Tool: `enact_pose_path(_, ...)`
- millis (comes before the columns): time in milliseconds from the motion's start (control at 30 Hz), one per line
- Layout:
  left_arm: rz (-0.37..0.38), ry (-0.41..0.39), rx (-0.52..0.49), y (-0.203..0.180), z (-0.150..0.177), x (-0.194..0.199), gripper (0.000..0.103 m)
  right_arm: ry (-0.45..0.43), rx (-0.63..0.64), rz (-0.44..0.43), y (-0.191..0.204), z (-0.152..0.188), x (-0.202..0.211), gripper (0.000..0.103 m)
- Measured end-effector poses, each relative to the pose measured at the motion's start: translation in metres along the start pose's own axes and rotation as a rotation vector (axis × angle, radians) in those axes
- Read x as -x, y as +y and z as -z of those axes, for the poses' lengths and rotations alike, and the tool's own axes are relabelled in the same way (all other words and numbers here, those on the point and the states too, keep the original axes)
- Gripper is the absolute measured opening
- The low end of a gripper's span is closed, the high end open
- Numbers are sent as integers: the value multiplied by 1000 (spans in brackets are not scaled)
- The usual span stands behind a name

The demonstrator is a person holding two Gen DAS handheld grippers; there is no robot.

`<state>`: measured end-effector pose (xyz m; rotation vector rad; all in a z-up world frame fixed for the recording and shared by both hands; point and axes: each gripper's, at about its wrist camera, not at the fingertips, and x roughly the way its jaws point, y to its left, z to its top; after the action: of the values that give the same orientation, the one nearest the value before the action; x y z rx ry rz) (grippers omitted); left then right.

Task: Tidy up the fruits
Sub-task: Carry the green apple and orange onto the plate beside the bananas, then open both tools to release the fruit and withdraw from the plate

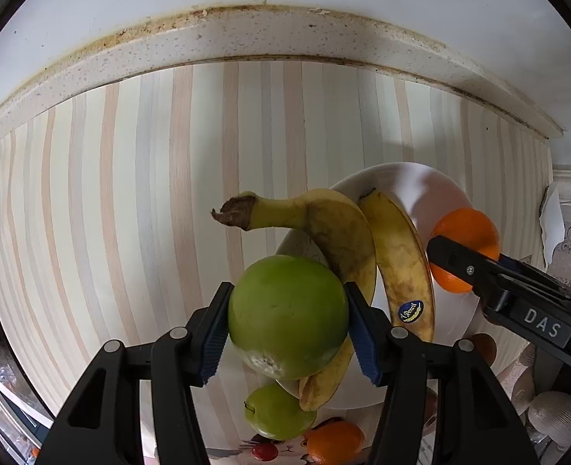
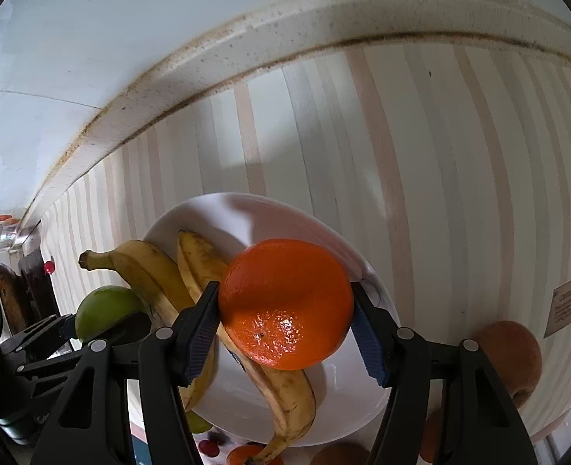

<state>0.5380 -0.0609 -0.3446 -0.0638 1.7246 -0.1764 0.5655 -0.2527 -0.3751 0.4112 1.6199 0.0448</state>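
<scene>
My left gripper point(image 1: 288, 317) is shut on a large green apple point(image 1: 287, 316) and holds it above the near left rim of a white bowl point(image 1: 413, 182). Two spotted bananas point(image 1: 399, 255) lie in the bowl. My right gripper point(image 2: 287, 304) is shut on an orange point(image 2: 285, 304) and holds it over the bowl point(image 2: 246, 217), above the bananas point(image 2: 157, 271). The right gripper and its orange point(image 1: 467, 232) also show at the right of the left wrist view. The green apple point(image 2: 105, 310) shows at the left of the right wrist view.
A second green apple point(image 1: 277, 412) and another orange point(image 1: 333, 441) lie on the striped counter point(image 1: 130, 193) in front of the bowl. A brownish fruit point(image 2: 512, 352) lies right of the bowl. A raised speckled ledge point(image 1: 246, 35) and wall run along the back.
</scene>
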Motion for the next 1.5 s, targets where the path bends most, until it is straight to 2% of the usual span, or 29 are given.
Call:
enact_pose_path(433, 25, 19, 42, 8, -10, -3, 54, -12, -6, 3, -3, 1, 11, 69)
enact_pose_path(833, 24, 13, 15, -4, -1, 0, 55, -23, -3, -9, -3, 4, 22, 69)
enact_pose_path(1033, 38, -50, 21, -9, 1, 26, 55, -39, 2, -29, -4, 6, 35, 70)
enact_pose_path(1167, 16, -105, 4, -11, 6, 48, 56, -57, 23, -28, -4, 14, 48, 70)
enact_pose_path(1267, -5, -156, -6, -10, 15, 61, 63, -82, 60, -8, 0, 27, 60, 73)
enact_pose_path(1333, -12, -192, -6, -7, 25, 67, 64, -103, 96, 12, 4, 39, 67, 73)
enact_pose_path(1367, -14, -205, -4, -6, 30, 70, 67, -110, 111, 17, 6, 46, 71, 73)
enact_pose_path(1400, -16, -217, -5, -5, 34, 72, 75, -115, 122, 18, 6, 52, 73, 73)
enact_pose_path(1500, -35, -246, -12, -5, 52, 74, 80, -126, 160, 23, 10, 72, 81, 73)
